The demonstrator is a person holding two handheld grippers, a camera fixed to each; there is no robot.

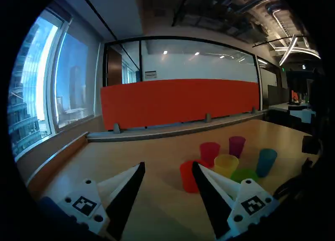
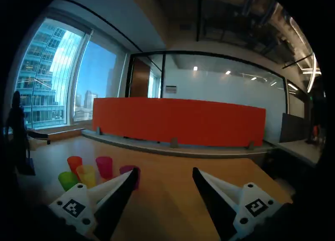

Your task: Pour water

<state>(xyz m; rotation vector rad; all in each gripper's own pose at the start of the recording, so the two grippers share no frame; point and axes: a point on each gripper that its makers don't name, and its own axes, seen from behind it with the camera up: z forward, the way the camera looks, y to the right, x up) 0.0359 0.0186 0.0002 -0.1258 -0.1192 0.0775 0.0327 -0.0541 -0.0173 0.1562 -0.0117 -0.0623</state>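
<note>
In the left gripper view the left claw (image 1: pixel 168 165) hangs spread and empty above the desk (image 1: pixel 138 151). The cluster of cups (image 1: pixel 226 163) stands just ahead and to its right, packed so close that several look to touch. The orange cup (image 1: pixel 187 178) is nearest, partly hidden behind the claw's right finger, and the green cup (image 1: pixel 244 174) sits just beside that finger too. The likely trouble is crowding — a finger sliding in around one cup could shove or tip a neighbour, and these look like light plastic cups that would skid or topple easily. Which cup holds water cannot be told from here, so any knocked cup might spill. In the right gripper view the right claw (image 2: pixel 165 170) is likewise spread and holds nothing. The cups sit low to its left, the purple cup (image 2: pixel 127 169) half behind its left finger. Reaching in from that side risks a finger clipping a rim — and a hard squeeze could buckle a thin wall and slop water before the pour is aimed.
</note>
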